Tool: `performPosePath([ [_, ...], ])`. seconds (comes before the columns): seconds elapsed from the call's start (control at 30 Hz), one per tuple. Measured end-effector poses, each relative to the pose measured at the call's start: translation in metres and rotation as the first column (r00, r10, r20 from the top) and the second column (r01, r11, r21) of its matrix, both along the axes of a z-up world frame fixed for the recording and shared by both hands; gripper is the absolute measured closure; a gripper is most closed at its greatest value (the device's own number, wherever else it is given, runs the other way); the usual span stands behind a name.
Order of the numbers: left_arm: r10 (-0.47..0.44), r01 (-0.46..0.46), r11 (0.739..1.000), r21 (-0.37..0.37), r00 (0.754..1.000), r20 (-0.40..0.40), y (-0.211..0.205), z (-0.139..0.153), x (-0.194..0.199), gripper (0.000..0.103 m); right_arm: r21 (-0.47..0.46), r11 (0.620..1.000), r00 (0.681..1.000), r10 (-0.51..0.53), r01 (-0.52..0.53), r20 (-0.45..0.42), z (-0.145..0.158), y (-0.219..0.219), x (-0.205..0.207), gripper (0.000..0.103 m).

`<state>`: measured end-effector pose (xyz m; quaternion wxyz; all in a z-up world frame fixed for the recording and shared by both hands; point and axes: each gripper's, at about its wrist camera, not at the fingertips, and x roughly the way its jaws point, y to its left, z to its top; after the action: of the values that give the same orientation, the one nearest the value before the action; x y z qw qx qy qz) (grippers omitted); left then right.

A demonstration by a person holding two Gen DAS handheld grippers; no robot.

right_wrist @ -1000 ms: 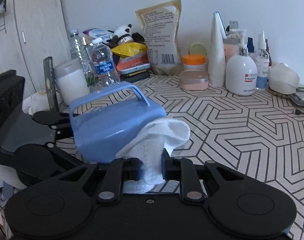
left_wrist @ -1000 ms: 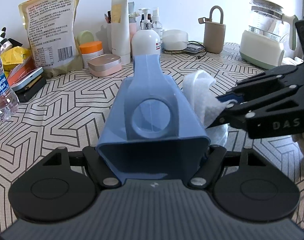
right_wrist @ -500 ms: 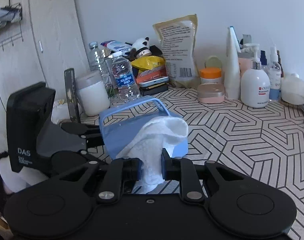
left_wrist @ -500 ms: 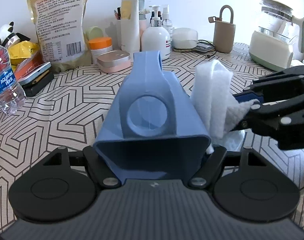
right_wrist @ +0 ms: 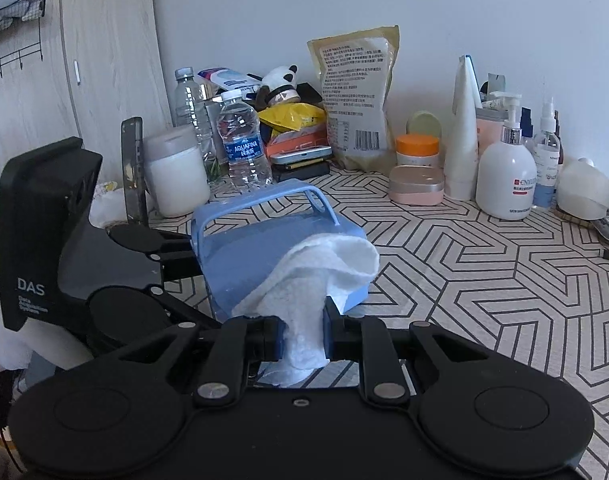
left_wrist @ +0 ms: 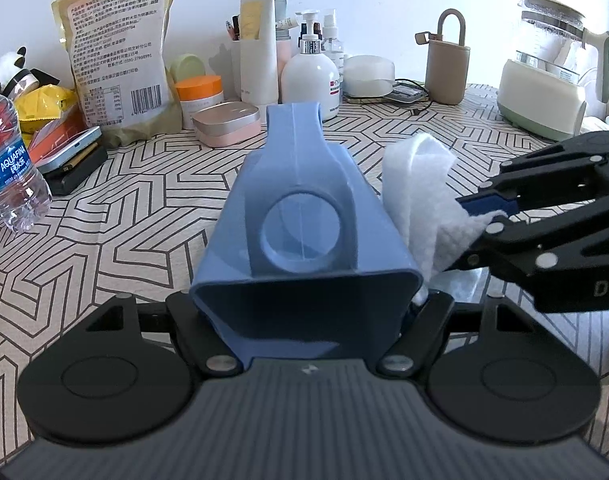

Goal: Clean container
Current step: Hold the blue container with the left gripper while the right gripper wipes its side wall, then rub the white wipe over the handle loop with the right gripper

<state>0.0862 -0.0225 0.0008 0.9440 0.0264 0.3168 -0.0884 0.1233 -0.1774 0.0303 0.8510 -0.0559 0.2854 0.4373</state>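
A blue plastic container (left_wrist: 304, 240) with a handle lies on its side, clamped at its base between the fingers of my left gripper (left_wrist: 304, 312). It also shows in the right wrist view (right_wrist: 264, 256), held above the patterned table. My right gripper (right_wrist: 302, 336) is shut on a white cloth (right_wrist: 316, 280) that rests against the container's side. In the left wrist view the cloth (left_wrist: 420, 196) stands at the container's right wall, with my right gripper (left_wrist: 484, 220) behind it.
The patterned tabletop (left_wrist: 144, 184) carries a water bottle (left_wrist: 12, 164), a food bag (left_wrist: 116, 60), a pump bottle (left_wrist: 310, 76), a pink case (left_wrist: 228, 122), a kettle (left_wrist: 544, 84) and a white jar (right_wrist: 176, 172) along the back and left.
My right gripper with the cloth has shifted along the container's right side, rising and then settling a little lower. The container has tilted slightly in my left gripper.
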Motion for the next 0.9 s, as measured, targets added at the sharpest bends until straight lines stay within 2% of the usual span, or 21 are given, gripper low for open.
performPosePath([
  [0.33, 0.003, -0.003, 1.000, -0.004, 1.000, -0.001, 0.001, -0.001, 0.000, 0.028, -0.001, 1.000, 1.000, -0.007, 0.007, -0.016, -0.002, 0.000, 0.003, 0.081],
  [0.47, 0.006, -0.006, 1.000, -0.003, 1.000, -0.004, 0.000, -0.001, 0.001, 0.028, 0.165, 0.986, 0.988, 0.053, -0.028, -0.147, 0.000, -0.017, 0.015, 0.082],
  [0.6, 0.002, -0.002, 1.000, 0.015, 1.000, 0.001, -0.003, -0.001, 0.000, 0.028, 0.281, 0.957, 0.971, 0.134, -0.075, -0.199, 0.003, -0.025, 0.016, 0.081],
  [0.67, 0.003, -0.003, 1.000, 0.011, 1.000, 0.000, -0.003, -0.001, 0.000, 0.028, 0.322, 0.940, 0.960, 0.187, -0.112, -0.210, 0.003, -0.023, 0.014, 0.078],
  [0.77, 0.003, -0.003, 1.000, 0.017, 1.000, 0.002, -0.003, -0.002, -0.001, 0.029, 0.280, 0.953, 0.973, 0.164, -0.114, -0.162, 0.004, -0.019, 0.008, 0.078],
  [0.9, 0.001, -0.002, 1.000, 0.020, 1.000, 0.005, -0.004, -0.001, -0.001, 0.029, 0.279, 0.956, 0.974, 0.145, -0.092, -0.173, 0.002, -0.022, 0.011, 0.078],
])
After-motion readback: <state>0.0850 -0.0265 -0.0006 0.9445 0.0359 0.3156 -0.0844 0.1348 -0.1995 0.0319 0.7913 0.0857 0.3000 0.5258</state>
